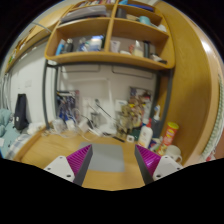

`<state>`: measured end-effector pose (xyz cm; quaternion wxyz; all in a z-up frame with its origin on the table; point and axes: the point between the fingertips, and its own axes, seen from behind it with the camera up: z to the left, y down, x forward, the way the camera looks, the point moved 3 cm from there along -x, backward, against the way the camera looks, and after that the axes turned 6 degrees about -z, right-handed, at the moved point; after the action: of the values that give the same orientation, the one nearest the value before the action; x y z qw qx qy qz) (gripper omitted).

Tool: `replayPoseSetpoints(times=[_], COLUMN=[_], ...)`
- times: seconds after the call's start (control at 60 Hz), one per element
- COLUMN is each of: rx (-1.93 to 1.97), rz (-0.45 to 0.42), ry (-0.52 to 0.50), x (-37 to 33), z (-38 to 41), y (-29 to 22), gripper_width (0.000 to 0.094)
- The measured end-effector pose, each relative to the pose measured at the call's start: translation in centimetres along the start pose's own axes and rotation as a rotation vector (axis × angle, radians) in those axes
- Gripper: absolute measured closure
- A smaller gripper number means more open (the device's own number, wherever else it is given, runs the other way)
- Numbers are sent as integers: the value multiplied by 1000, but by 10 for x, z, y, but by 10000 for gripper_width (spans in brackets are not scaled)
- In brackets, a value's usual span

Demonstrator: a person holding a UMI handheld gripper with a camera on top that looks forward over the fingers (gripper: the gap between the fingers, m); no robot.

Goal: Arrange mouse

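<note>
Jaws [113, 163] stood spread apart with nothing between them, their 2 magenta pads [82, 158] facing each other across a bare strip of the wooden bench [55, 148]. No mouse could be made out anywhere in the gripper view, so its place could not be told.

Beyond the fingertips the bench ran back to a white wall [95, 85]. Along that far edge sat a crowd of small items too tiny to name with confidence: a cluster of dark and mixed objects [128, 120] stood straight ahead, and just to their right were a white bottle-like container [146, 136] and an orange-topped container [169, 133], close beside each other. To the left, a dark upright object [21, 111] stood near some pale blue-white things [8, 128] at the bench's left end. Cables or thin dark lines [68, 103] hung against the wall above the bench.

Higher up, a wooden shelf unit [110, 58] was fixed to the wall, with 2 levels visible. The lower level carried boxes and small containers [90, 44], the upper level held more items [135, 12] that were too small to identify. A wooden side panel [188, 80] rose along the right of the shelf and reached down toward the bench.
</note>
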<state>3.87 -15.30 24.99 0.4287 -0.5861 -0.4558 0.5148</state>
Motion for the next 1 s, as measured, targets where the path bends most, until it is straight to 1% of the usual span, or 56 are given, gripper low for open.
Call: replayPoseSetpoints(times=[0.017, 0.05, 0.133, 0.25, 0.367, 0.533, 0.717, 0.8, 0.867, 0.883, 0.983, 1.0], rx=[2, 10, 20, -11, 21, 33, 52, 72, 94, 99, 113, 113], rz=[23, 44, 112, 190, 258, 302, 320, 325, 325, 325, 321, 319], ry=[13, 34, 85, 133, 118, 93, 69, 51, 28, 24, 11, 7], x=[0, 3, 16, 37, 68, 122, 174, 192, 203, 205, 212, 213], z=[-27, -52, -101, -152, -178, -200, -220, -222, -222, -221, -220, -220], y=[23, 54, 104, 159, 200, 225, 229, 228, 228, 228, 227, 227], gripper_width=[82, 84, 92, 92, 91, 94, 91, 112, 149, 175, 256, 326])
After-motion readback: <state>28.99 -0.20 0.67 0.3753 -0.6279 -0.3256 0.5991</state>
